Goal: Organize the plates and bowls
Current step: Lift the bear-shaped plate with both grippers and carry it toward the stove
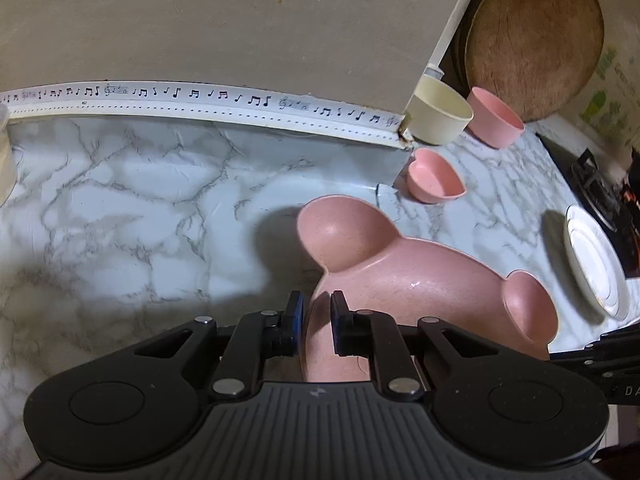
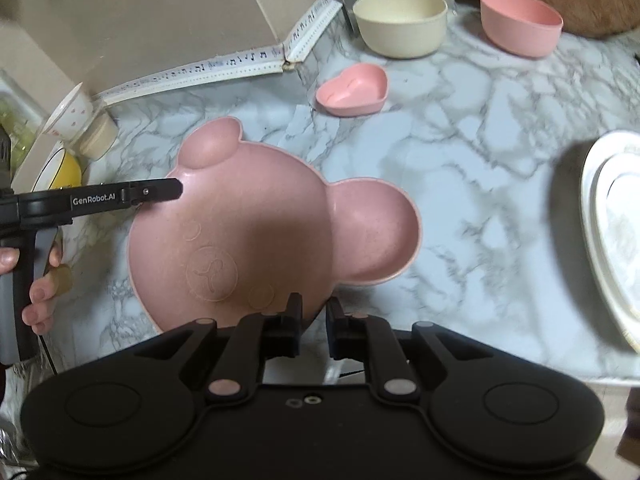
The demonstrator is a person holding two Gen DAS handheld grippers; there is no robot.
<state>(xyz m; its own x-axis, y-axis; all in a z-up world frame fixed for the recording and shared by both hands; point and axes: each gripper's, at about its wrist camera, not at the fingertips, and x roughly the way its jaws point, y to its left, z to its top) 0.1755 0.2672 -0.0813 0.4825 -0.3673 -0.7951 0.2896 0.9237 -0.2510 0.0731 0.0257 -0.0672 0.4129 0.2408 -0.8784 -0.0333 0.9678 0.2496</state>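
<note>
2 tools (image 1: 316,322) (image 2: 311,322) clamp bear plate (image 2: 256,224) rim | plate empty | 3 bowls empty

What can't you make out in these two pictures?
- Bear plate: near rim hidden by each tool's own body, so the right tool's contact is unseen in the right view.
- White plate: cut off by the frame edge in the right view.
- Wooden board: partly behind the wall corner in the left view, cropped in the right.
- Cups at the right view's left edge: blurred, contents unclear.
</note>
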